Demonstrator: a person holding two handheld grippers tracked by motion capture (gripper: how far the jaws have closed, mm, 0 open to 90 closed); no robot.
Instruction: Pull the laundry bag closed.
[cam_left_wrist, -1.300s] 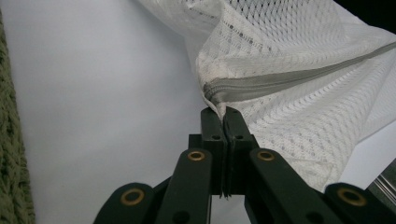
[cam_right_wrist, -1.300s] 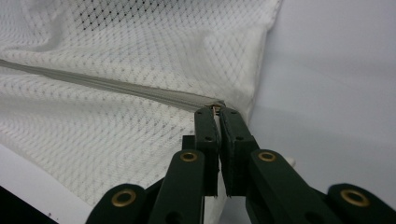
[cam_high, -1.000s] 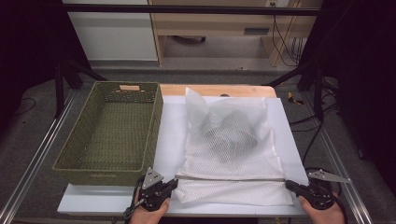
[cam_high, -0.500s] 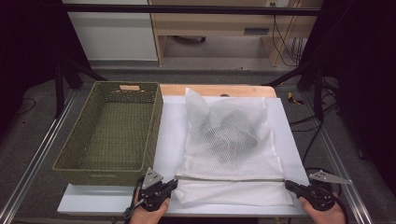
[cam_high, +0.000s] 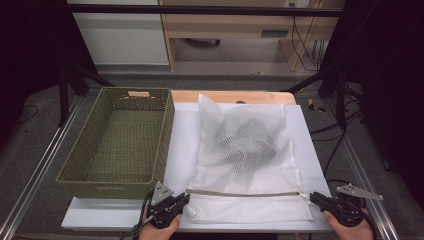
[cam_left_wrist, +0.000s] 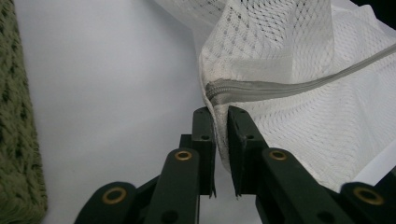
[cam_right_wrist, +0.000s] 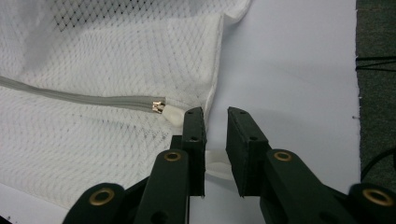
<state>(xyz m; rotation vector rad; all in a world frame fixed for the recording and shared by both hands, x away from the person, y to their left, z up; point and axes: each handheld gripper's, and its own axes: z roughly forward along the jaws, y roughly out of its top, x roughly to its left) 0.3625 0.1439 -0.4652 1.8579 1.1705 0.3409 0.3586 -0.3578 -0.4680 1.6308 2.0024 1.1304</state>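
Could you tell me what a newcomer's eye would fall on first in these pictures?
Most likely the white mesh laundry bag, lying flat in the middle of the white table with something dark bundled inside and a grey zipper running across its near end. Next, the green woven basket beside it on the left. At the near corners of the bag, the left gripper and right gripper have just been opening, with the bag's edge fabric between their jaws.

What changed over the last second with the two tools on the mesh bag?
Both tools, left and right, have just been opening, easing their pinch on the mesh bag's near corners; its edge sits in each gap. The hands, bag and green basket lie as before.
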